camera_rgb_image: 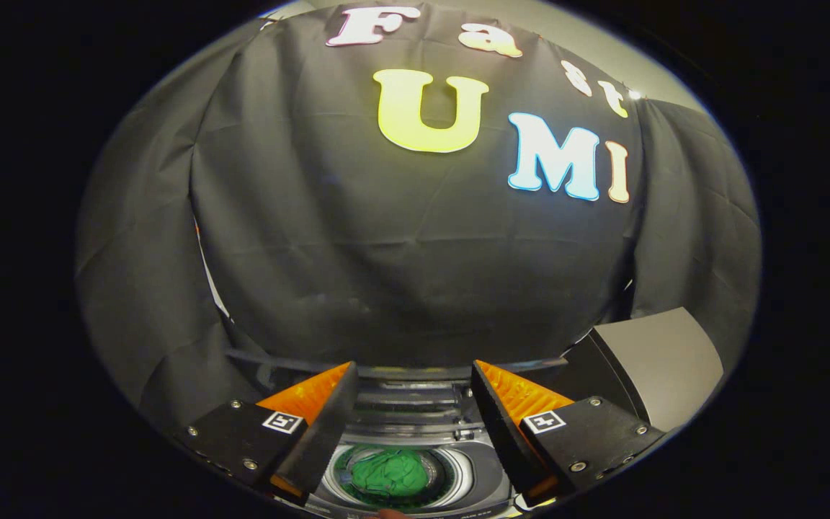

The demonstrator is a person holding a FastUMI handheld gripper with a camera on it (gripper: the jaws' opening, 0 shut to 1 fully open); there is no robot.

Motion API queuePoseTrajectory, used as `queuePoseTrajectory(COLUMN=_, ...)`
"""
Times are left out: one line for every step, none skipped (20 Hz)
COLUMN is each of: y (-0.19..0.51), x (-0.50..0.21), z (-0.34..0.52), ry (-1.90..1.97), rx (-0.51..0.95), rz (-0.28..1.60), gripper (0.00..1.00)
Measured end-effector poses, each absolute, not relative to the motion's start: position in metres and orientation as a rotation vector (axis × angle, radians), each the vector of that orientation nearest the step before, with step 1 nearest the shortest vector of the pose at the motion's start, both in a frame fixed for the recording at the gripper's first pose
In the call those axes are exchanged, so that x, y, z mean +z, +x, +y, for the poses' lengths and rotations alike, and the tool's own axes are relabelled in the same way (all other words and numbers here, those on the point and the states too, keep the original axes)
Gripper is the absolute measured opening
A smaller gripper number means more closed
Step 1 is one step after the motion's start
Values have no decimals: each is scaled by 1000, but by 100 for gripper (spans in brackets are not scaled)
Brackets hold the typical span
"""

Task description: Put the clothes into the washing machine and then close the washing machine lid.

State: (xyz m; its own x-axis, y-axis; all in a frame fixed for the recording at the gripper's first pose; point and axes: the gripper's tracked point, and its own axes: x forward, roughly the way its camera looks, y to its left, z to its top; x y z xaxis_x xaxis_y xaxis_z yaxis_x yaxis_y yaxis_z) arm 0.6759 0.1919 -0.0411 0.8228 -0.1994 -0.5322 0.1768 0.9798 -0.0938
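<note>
A hand-held gripper (pixel 411 382) hangs above a top-loading washing machine (pixel 415 497) in a cloth-walled booth, its two fingers (pixel 318 432) spread wide apart and holding nothing. Seen from the camera riding on it, the tool is pitched so that the fingers rise from the lower left and lower right of the frame and point toward the black cloth wall (pixel 415 252), which takes up the centre and top of the frame, while the machine sits low between and beneath them.

In the gap between the fingers, at the bottom centre of the frame, the machine's round drum (pixel 451 476) stands uncovered. A bundle of green clothes (pixel 390 472) lies inside it, ringed by the pale drum rim. Just above the drum in the frame, ribbed grey parts at the back of the machine run across between the fingertips.

At the lower right of the frame, beyond the right finger, a grey panel (pixel 663 364) stands raised and tilted; whether it is the machine's lid cannot be told.
</note>
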Motion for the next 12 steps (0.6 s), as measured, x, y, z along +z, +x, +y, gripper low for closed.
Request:
queuePoseTrajectory(y=682, x=-42, z=189, ry=-33, rx=-200, rz=578, gripper=95)
queuePoseTrajectory(y=689, x=-44, z=185, ry=-26, rx=-207, rz=586, gripper=95)
queuePoseTrajectory(y=694, x=-49, z=180, ry=-18, rx=-211, rz=594, gripper=95)
queuePoseTrajectory(y=700, x=-51, z=179, ry=-5, rx=-205, rz=605, gripper=95)
queuePoseTrajectory(y=705, x=-56, z=178, ry=0, rx=-202, rz=613, gripper=95)
queuePoseTrajectory(y=709, x=-60, z=176, ry=1, rx=-200, rz=625, gripper=95)
queuePoseTrajectory(y=714, x=-65, z=172, ry=8, rx=-195, rz=639, gripper=96)
queuePoseTrajectory(y=717, x=-70, z=170, ry=21, rx=-195, rz=654, gripper=95)
queuePoseTrajectory(y=721, x=-74, z=169, ry=35, rx=-192, rz=667, gripper=95)
queuePoseTrajectory(y=723, x=-78, z=170, ry=44, rx=-186, rz=679, gripper=95)
queuePoseTrajectory(y=723, x=-84, z=169, ry=37, rx=-185, rz=698, gripper=95)
queuePoseTrajectory(y=722, x=-91, z=167, ry=23, rx=-189, rz=723, gripper=95)
